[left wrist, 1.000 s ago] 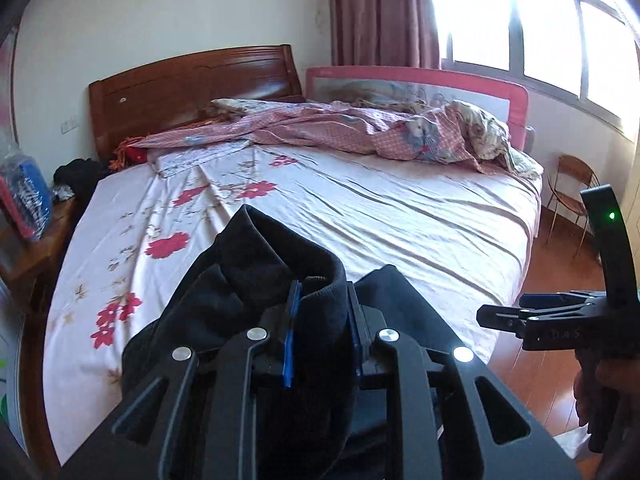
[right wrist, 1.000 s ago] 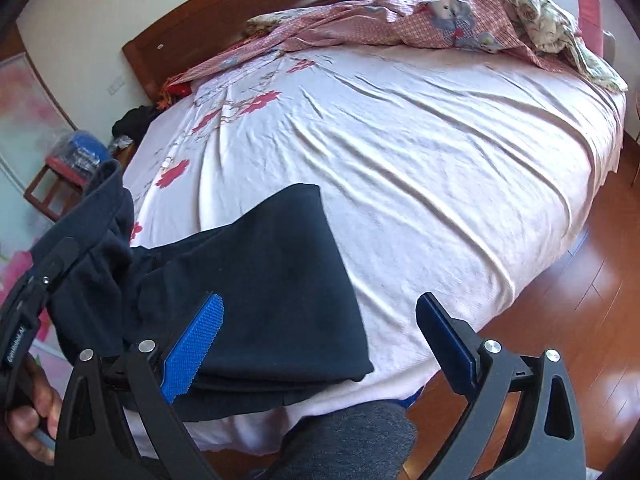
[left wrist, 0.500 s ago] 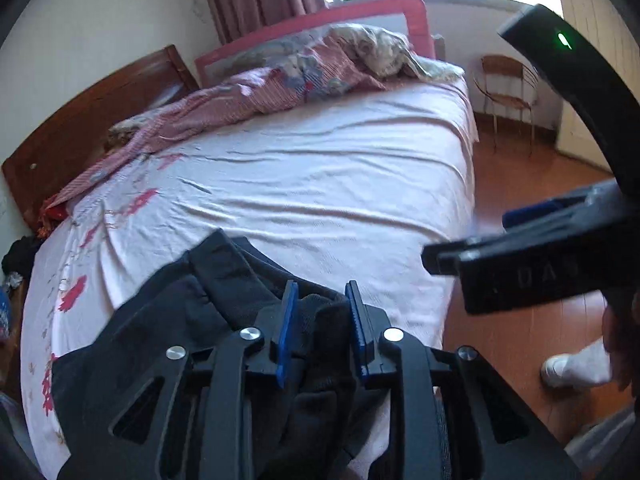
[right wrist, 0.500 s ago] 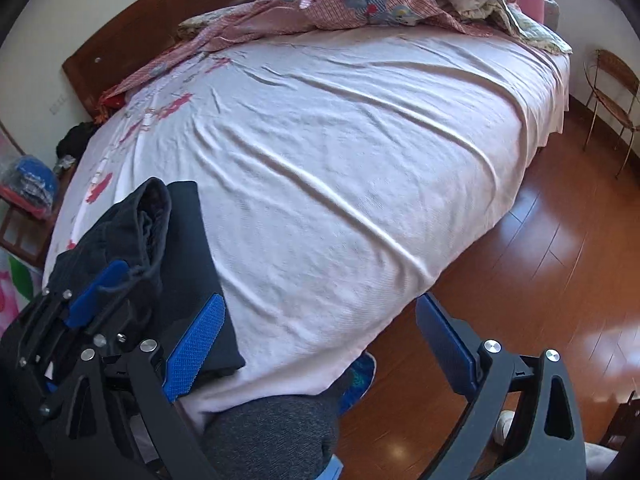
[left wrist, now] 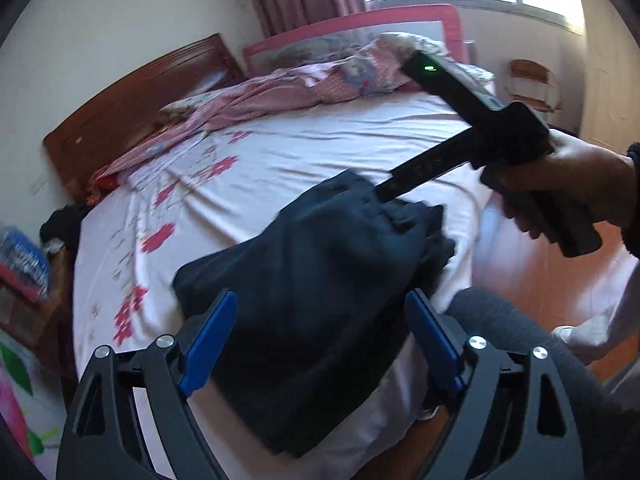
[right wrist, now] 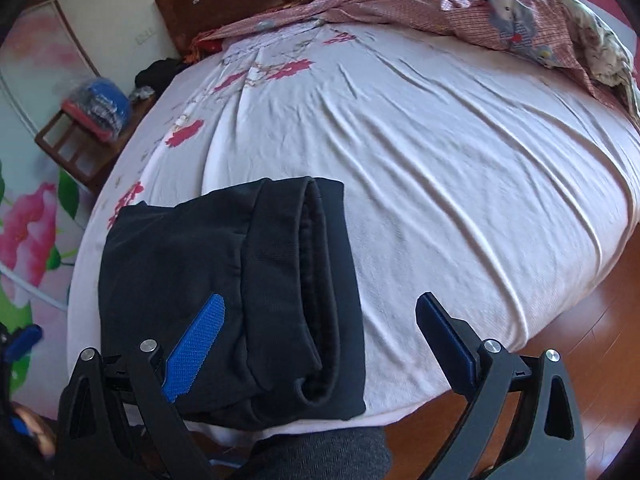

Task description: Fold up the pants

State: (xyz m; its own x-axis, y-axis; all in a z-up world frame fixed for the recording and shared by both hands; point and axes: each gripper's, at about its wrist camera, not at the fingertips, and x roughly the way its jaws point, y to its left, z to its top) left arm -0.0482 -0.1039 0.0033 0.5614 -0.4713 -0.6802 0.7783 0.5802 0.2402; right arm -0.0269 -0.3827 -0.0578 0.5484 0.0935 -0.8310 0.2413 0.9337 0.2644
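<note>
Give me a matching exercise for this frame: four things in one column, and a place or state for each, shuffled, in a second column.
Things:
1. pants
2. left gripper
3. quilt
4. chair

Places or states:
A. bunched along the far side of the bed
B. on the wooden floor beyond the bed
C. folded, lying at the near edge of the bed
D. open, nothing gripped

Pairs: 1-C, 2-D, 3-A, 4-B
</note>
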